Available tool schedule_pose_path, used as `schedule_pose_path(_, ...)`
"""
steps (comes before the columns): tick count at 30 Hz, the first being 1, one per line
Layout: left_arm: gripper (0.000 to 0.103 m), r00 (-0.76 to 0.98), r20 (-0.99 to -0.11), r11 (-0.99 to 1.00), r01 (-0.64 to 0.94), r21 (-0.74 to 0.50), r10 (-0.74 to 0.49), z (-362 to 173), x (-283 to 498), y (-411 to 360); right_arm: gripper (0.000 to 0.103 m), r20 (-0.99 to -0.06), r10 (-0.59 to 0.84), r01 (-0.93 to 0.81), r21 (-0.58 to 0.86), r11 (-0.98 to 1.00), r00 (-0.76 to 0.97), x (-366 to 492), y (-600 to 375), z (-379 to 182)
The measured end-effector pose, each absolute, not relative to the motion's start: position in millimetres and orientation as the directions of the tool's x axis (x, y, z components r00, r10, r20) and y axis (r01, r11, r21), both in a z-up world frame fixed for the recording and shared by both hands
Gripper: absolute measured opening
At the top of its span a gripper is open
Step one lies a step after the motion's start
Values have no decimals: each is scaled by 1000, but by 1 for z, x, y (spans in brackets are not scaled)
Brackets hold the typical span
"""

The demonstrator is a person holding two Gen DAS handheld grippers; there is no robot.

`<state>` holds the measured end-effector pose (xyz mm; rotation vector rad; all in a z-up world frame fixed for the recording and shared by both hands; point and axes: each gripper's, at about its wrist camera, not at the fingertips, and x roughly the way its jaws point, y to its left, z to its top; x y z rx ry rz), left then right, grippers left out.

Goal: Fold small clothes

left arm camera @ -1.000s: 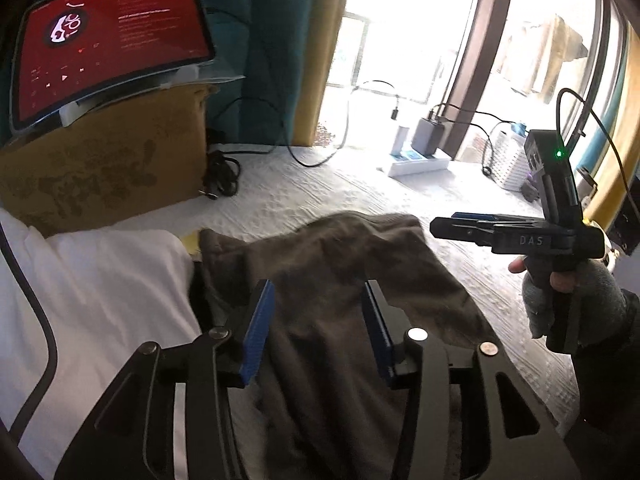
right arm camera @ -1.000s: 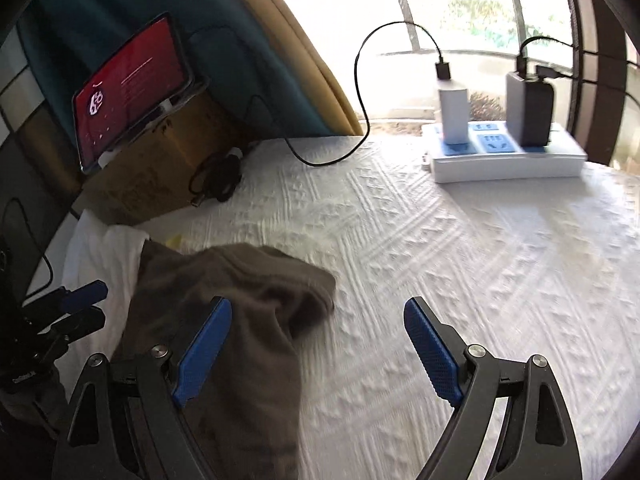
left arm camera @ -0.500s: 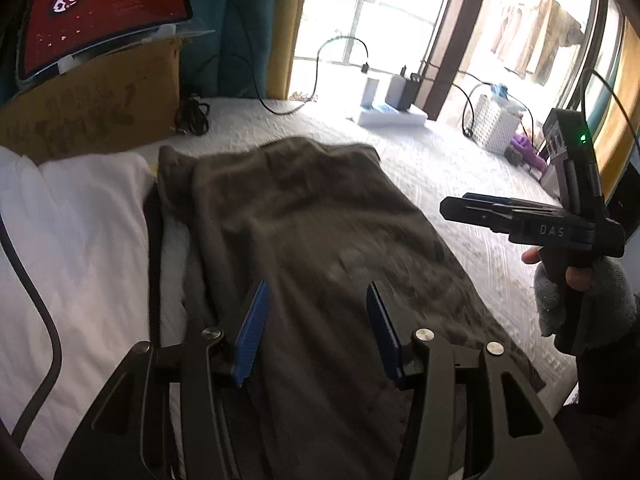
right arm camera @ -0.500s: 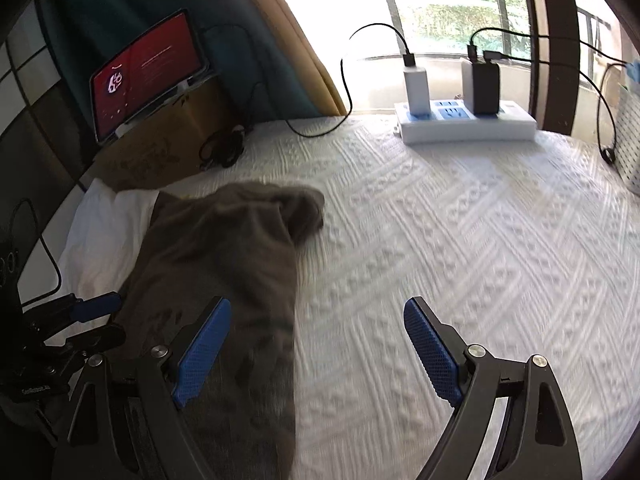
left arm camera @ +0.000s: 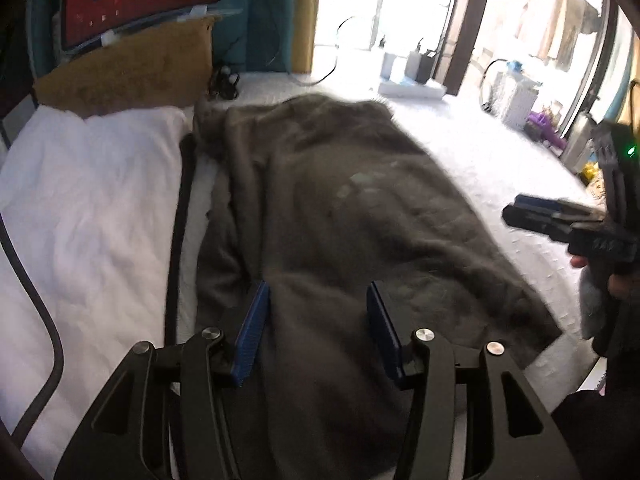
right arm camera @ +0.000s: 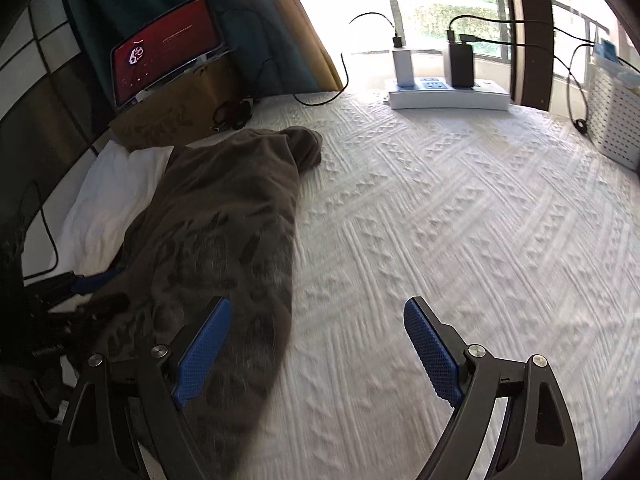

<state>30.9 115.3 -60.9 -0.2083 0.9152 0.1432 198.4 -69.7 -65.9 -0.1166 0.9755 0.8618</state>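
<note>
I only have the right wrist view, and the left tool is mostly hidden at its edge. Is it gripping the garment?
Observer: No. The left tool is open, with its blue pads on either side of a ridge in the grey-brown fabric garment.
Operator: Where does the near right corner end?
Observer: It lies on the white textured bed cover, close to the bed's edge.
Operator: Is there anything to the garment's left?
Observer: A dark narrow strip runs between the garment and the white pillow.
</note>
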Motion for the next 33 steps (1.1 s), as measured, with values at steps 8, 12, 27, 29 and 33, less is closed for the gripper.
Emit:
schedule_pose_path(8, 51, 642, -765, 969, -216, -120, 48, -48, 28, 81, 89, -749, 587, -656, 279, 701, 308, 185, -115, -57)
schedule_pose_path(12, 53, 663, -745, 977, -194, -83, 69, -37, 30, 58, 89, -740, 586, -640, 282, 715, 329, 180, -139, -53)
schedule_pose_path(27, 95, 781, -623, 993, -100, -61, 40, 8, 35, 0, 91, -680, 490, -548, 154, 822, 545, 164, -222, -17)
schedule_pose_path(29, 95, 795, -605, 994, -97, -55, 44, 15, 36, -5, 100, -665, 478, -539, 132, 832, 574, 161, -229, -9)
schedule_pose_path(33, 96, 821, -569, 994, -91, -58, 42, 28, 33, -13, 103, -627, 451, -517, 88, 851, 635, 154, -244, 9)
